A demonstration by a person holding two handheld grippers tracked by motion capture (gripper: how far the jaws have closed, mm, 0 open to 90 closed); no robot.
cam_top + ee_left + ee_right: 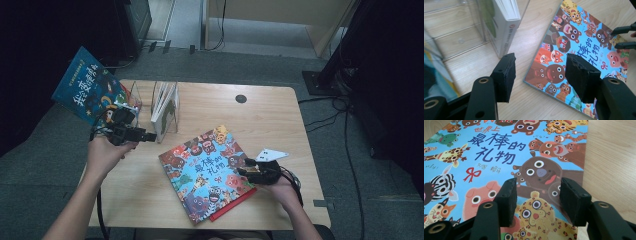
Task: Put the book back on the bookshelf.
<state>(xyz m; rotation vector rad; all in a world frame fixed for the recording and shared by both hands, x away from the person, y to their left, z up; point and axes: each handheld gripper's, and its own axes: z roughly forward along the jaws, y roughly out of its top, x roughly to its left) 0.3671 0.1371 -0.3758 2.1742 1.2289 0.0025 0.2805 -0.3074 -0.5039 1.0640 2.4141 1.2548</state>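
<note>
Picture book (209, 172) lay flat on the counter (280, 125), turned cornerwise, its long axis running from the far right corner toward the near left. The right claw (243, 166) hovered at its right edge, jaws apart and empty. The left claw (150, 135), also apart and empty, was farther off by the clear book stand (170, 107).

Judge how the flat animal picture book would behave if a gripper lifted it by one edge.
The book looks thin and wide, so it would probably sag or swing. Its cover looks glossy, so it may slip. Lying flat on the table, its edge seems hard to get under.
</note>
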